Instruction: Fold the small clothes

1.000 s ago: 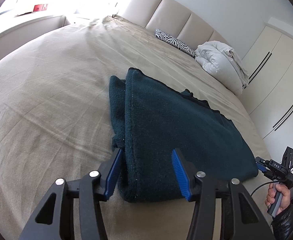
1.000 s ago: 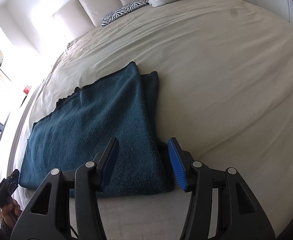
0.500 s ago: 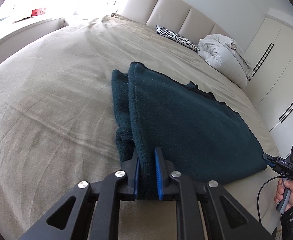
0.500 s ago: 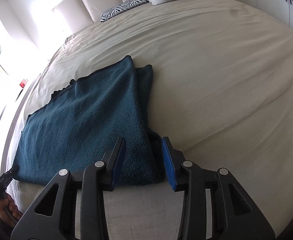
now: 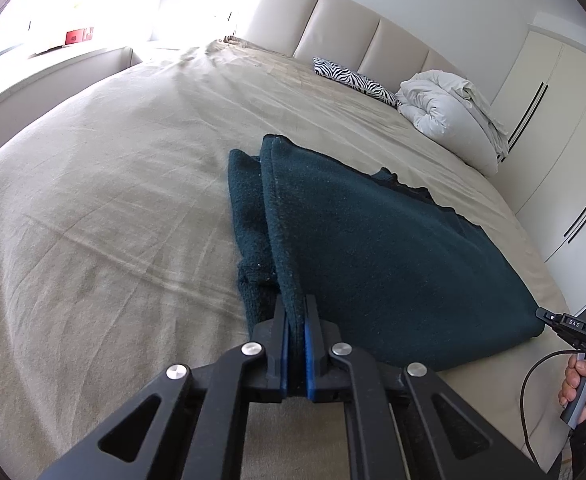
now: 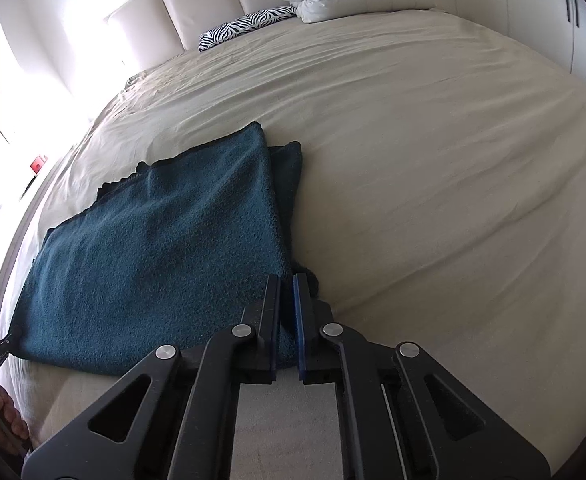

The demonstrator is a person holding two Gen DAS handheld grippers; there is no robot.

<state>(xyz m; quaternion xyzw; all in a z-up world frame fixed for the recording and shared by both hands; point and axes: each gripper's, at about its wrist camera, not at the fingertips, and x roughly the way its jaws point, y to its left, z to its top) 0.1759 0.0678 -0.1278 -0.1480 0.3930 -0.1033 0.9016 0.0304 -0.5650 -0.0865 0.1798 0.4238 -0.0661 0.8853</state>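
A dark teal fleece garment [image 5: 373, 248] lies folded on the beige bed, its long folded edge running away from me. My left gripper [image 5: 295, 312] is shut on the near left corner of that garment, blue pads pressed on the fabric. In the right wrist view the same garment [image 6: 165, 248] spreads to the left. There my right gripper [image 6: 287, 284] is shut on its near right corner. The right gripper [image 5: 573, 326] also shows at the edge of the left wrist view, held by a hand [image 5: 585, 380].
The beige bedsheet [image 6: 433, 160] stretches wide around the garment. A zebra-print pillow [image 5: 353, 78] and a white bundled duvet [image 5: 449, 112] lie by the padded headboard. White wardrobe doors [image 5: 565, 128] stand at the right. A bright window ledge [image 5: 53, 52] runs at the left.
Both grippers stood open around the garment's near corners; both have since closed on the fabric, the left one first. The garment's corners look slightly gathered.
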